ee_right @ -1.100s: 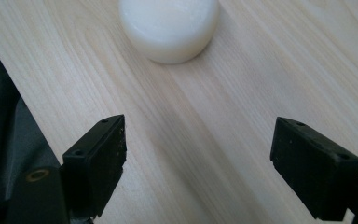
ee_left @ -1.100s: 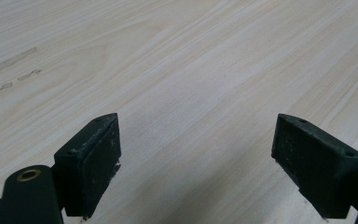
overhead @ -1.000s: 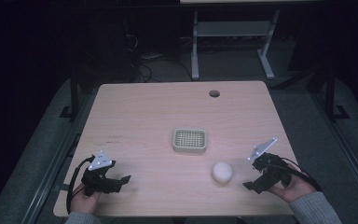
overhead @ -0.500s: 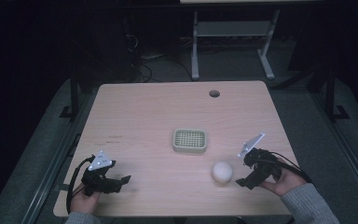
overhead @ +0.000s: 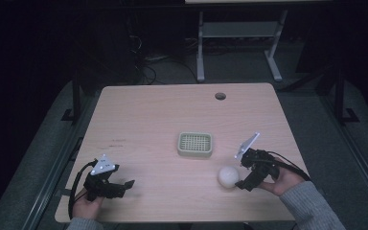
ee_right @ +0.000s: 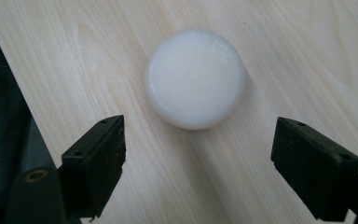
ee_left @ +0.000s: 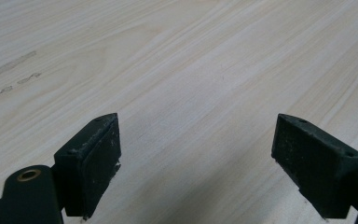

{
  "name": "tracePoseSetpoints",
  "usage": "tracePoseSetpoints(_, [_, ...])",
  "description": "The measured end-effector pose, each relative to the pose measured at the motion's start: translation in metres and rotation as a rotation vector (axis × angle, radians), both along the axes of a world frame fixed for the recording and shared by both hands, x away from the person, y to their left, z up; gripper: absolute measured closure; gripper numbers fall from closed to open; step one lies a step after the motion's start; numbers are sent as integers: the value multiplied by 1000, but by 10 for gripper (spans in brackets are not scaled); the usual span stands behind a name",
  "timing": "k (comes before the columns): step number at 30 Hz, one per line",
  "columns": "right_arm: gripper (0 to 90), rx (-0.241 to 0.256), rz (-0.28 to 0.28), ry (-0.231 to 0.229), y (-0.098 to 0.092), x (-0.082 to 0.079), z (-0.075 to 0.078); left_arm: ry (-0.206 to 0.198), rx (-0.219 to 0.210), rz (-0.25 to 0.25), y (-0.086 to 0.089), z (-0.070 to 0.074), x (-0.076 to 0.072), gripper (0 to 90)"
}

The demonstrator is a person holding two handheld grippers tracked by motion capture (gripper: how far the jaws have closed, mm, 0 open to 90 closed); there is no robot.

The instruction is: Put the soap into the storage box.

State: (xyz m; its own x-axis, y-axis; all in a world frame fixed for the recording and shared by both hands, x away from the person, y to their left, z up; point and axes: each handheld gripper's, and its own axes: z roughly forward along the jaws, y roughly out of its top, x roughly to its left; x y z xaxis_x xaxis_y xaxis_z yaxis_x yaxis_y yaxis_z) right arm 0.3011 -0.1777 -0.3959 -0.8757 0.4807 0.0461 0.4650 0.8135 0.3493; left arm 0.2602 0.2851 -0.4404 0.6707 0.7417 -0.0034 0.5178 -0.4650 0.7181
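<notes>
Ball: as we look along the right hand-held gripper (ee_right: 198,158), the white ball (ee_right: 195,78) lies just ahead of its wide-spread jaws, centred between them, not yet touched.
Place: we see it on the counter (overhead: 148,120), near the front edge, beside the small basket (overhead: 195,144).
Nearer hand: the right (overhead: 280,179), angled toward the ball.
Left hand-held gripper (ee_left: 196,158): jaws wide, empty, low over bare counter, well apart.
</notes>
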Motion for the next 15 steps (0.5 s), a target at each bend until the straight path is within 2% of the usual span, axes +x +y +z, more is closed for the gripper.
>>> tracePoseSetpoints(7, [164,-29,29,18,16,8,-4,-1,-2,0,0,0,0,153])
tracePoseSetpoints(15, [158,-48,31,34,24,14,-7,-2,-2,0,0,1,0,153])
